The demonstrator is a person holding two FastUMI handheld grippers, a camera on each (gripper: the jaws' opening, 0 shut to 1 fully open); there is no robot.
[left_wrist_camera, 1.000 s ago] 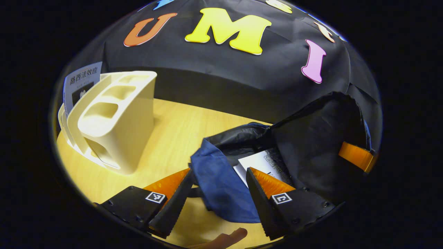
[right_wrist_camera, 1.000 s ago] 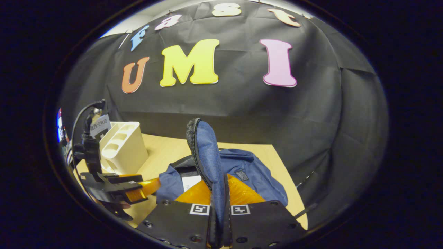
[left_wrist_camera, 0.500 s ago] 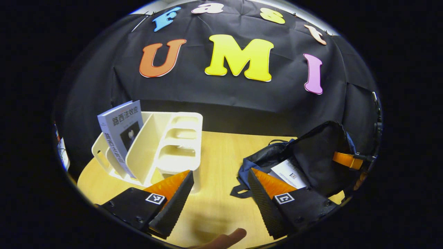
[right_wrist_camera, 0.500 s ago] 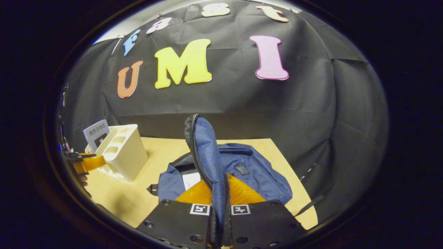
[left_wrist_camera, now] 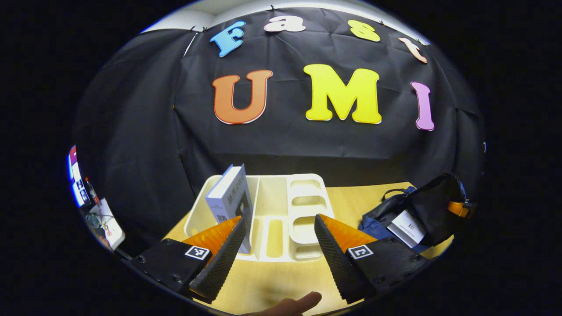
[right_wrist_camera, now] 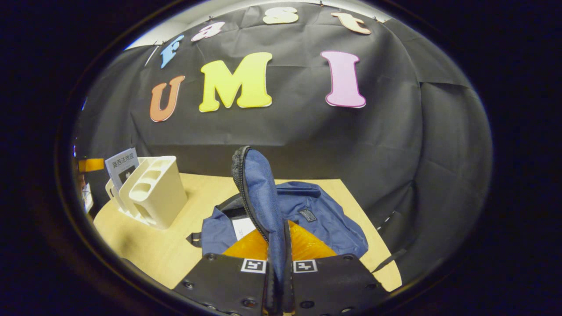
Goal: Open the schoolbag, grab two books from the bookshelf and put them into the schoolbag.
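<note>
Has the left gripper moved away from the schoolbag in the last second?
Yes. The left gripper has swung from over the schoolbag toward the bookshelf, which now sits between its open fingers.

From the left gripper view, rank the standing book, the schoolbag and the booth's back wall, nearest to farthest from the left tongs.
1. Standing book: in the bookshelf, by the left finger.
2. Schoolbag: right, farther off.
3. Back wall: behind the table.

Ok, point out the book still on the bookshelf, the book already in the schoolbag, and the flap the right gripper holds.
standing book (left_wrist_camera: 228, 197), left gripper view, cover
book in schoolbag (left_wrist_camera: 406, 228), left gripper view, cover
schoolbag flap (right_wrist_camera: 259, 193), right gripper view, blue fabric
</note>
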